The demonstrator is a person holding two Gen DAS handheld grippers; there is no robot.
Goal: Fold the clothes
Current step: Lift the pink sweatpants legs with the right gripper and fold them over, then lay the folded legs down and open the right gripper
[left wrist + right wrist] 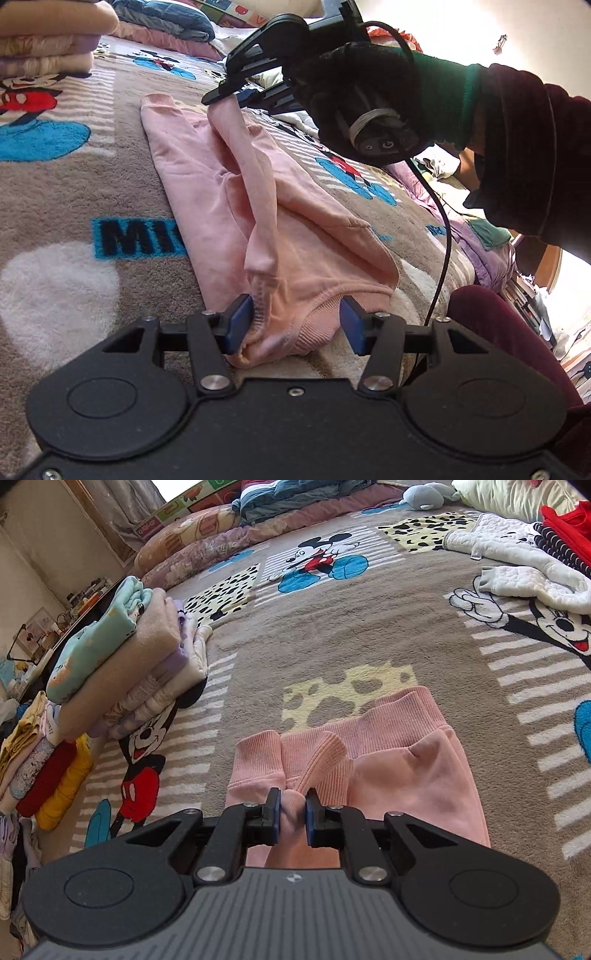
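right gripper [291,814] fingers clamped on pink sweatshirt [236,192] sleeve, lifted above blanket [74,192]; left gripper [295,325] fingers apart around the collar, not pressing

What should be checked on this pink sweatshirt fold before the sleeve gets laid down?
1. Right hand-held gripper pinching the pink sleeve: ok, pads closed on fabric.
2. Left hand-held gripper at the neckline: not ok as a hold, pads apart, only the left pad touches the pink sweatshirt.
3. Sleeve raised off the body: ok, it hangs from the right gripper in the left wrist view.
4. Body flat on the blanket: not ok, folds run along it.
5. Stack of folded clothes clear of the sweatshirt: ok.
6. Other sleeve's cuff position: cannot tell.
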